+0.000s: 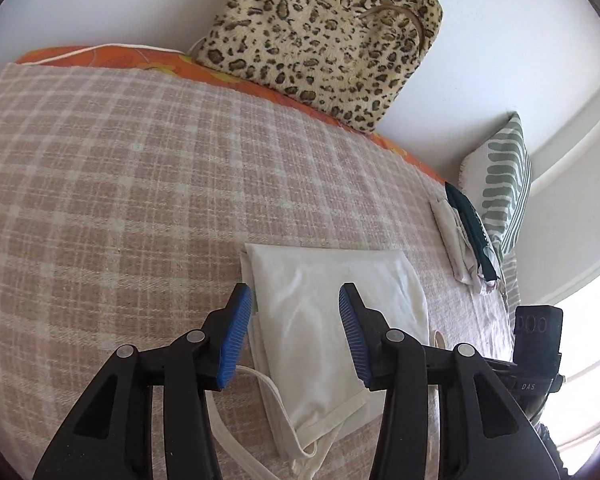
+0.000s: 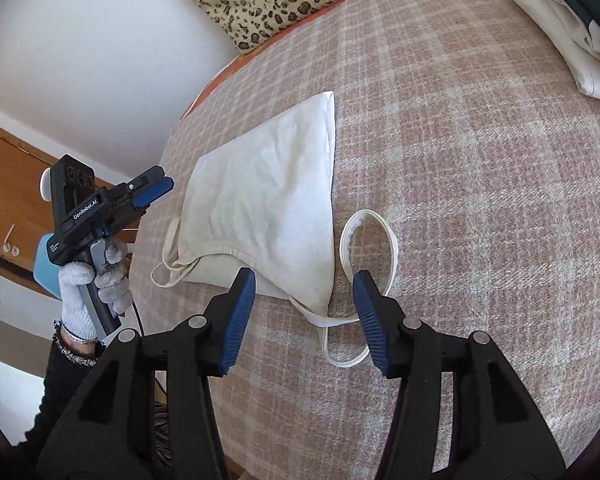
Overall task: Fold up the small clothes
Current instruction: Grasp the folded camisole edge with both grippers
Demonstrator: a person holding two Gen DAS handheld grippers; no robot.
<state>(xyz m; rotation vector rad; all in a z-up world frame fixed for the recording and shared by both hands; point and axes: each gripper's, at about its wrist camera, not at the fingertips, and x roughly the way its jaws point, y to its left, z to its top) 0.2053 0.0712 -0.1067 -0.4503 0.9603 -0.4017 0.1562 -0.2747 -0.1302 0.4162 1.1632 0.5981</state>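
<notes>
The right gripper (image 2: 304, 316) hangs with its jaws spread and empty, low over the near end of a cream strappy top (image 2: 264, 208) that lies folded in half on the bed (image 2: 480, 220), which wears a pink-and-cream checked cover. The left gripper (image 1: 296, 336) is likewise released in its own view, its blue pads to either side of the top's (image 1: 332, 320) long folded edge; seen from the right wrist, it (image 2: 152, 192) is held off the bed's edge by a gloved hand (image 2: 88, 284), and there its jaws look nearly closed, so only the wrist view settles it.

The top looks thin, light and limp. It should drape and slide rather than hold a crease, and a pinch may catch only one layer. The best holds, I judge, are the two corners of the strap end, or the hemmed neckline, with both layers taken together. One loose strap (image 2: 368, 248) loops out on the cover just beside the right gripper's outer finger, and could snag or trail out of the next fold unless tucked in first.

Well apart at the far side lie a pile of folded pale and dark clothes (image 1: 466, 240), a green striped cushion (image 1: 504, 184) and a leopard-print cushion (image 1: 324, 40) against the wall. Nothing lies between the grippers and the top.
</notes>
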